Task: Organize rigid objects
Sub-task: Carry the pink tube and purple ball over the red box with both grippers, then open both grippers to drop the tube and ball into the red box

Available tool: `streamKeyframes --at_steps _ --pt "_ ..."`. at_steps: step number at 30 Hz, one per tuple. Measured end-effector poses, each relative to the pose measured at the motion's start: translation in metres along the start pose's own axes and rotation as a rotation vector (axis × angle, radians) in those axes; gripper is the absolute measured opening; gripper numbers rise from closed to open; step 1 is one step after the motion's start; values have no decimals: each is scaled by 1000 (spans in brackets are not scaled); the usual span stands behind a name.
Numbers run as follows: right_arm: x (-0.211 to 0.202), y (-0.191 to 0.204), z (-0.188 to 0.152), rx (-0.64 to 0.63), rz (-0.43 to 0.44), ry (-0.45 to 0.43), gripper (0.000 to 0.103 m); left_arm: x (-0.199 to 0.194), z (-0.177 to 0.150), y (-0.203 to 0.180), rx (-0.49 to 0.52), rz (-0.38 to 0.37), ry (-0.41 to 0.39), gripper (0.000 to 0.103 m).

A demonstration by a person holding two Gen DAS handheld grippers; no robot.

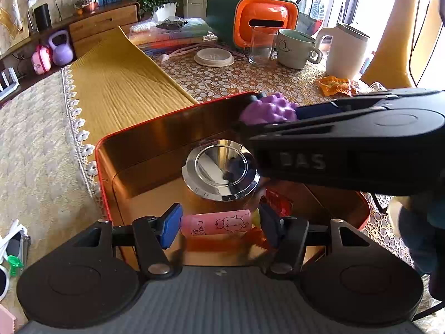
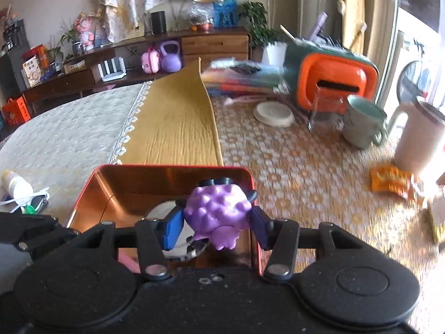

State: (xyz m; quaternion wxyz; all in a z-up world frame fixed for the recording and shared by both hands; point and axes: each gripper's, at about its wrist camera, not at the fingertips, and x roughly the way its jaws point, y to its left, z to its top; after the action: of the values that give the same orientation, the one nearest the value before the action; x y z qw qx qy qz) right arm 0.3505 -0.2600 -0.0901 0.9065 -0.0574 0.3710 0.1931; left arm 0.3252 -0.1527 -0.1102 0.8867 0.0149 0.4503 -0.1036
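Purple spiky toy (image 2: 215, 211) – right gripper (image 2: 215, 226) clamped | pink tube (image 1: 217, 224) – left gripper (image 1: 217, 224) clamped

The right gripper (image 2: 217, 222) clamps a knobbly purple toy figure (image 2: 215, 213) between its blue pads (image 2: 173, 226), above the near right corner of a red tin box (image 2: 164, 168). A chrome disc (image 2: 162, 211) lies inside the box. The box sits at the table's (image 2: 292, 167) left edge, beside a yellow cloth (image 2: 172, 128).

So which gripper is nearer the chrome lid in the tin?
Hard to call; probably the right. The right gripper, shut on the purple toy, hangs above the lid. The left gripper, holding a pink tube, sits just in front of it.
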Motion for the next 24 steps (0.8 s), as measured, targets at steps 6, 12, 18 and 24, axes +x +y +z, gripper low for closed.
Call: streamKeyframes --at_steps 6,12,18,24 --pt "14 2 4 -8 -3 28 51 7 3 -2 13 18 0 60" --pt "18 1 -1 -8 -4 31 52 6 -1 -7 35 31 -4 60" --pt "19 2 -1 -8 -8 26 52 12 -5 -14 16 5 35 60" --pt "15 4 -1 -13 -11 15 56 18 -3 -13 0 1 53 60"
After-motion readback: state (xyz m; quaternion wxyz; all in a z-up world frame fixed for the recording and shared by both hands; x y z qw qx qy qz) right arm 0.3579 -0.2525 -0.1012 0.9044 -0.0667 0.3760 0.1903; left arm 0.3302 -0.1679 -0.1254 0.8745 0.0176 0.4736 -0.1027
